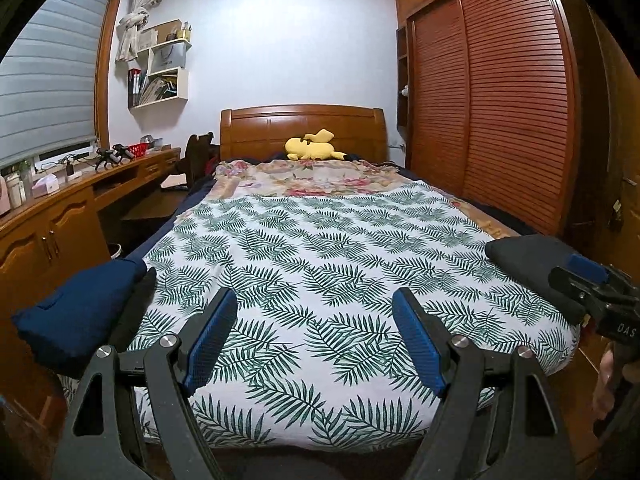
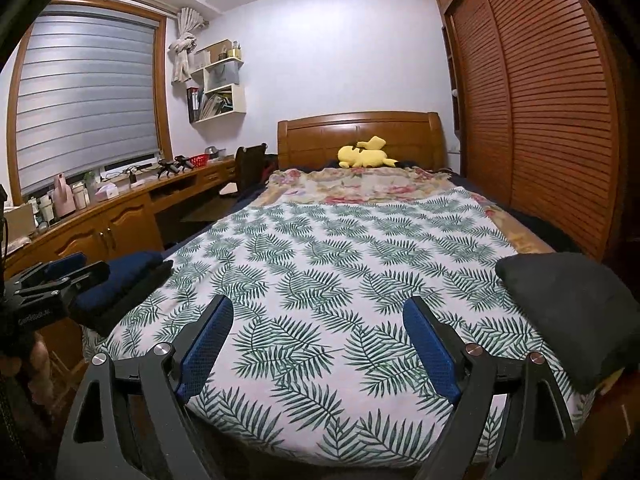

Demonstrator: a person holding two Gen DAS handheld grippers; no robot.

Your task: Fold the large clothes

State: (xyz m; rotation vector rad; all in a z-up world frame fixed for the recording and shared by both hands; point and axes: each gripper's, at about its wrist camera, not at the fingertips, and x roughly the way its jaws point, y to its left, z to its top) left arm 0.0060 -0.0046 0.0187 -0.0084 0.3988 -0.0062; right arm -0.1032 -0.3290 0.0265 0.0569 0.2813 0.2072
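On the bed's near left corner sits a folded navy-blue cloth bundle (image 1: 76,312); the left gripper (image 1: 316,340) hovers wide open and empty over the white leaf-print sheet (image 1: 320,248). The right gripper (image 2: 318,344) is spread just as wide, gripping nothing, and a folded dark-grey bundle (image 2: 568,308) lies at the right corner.

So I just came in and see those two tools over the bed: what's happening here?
A person holds a gripper in each hand at the foot of the bed. The left gripper and the right gripper are both open and hold nothing. A folded navy garment lies at the near left corner of the leaf-print sheet, and a folded dark grey one at the near right corner. No unfolded clothing is in view.
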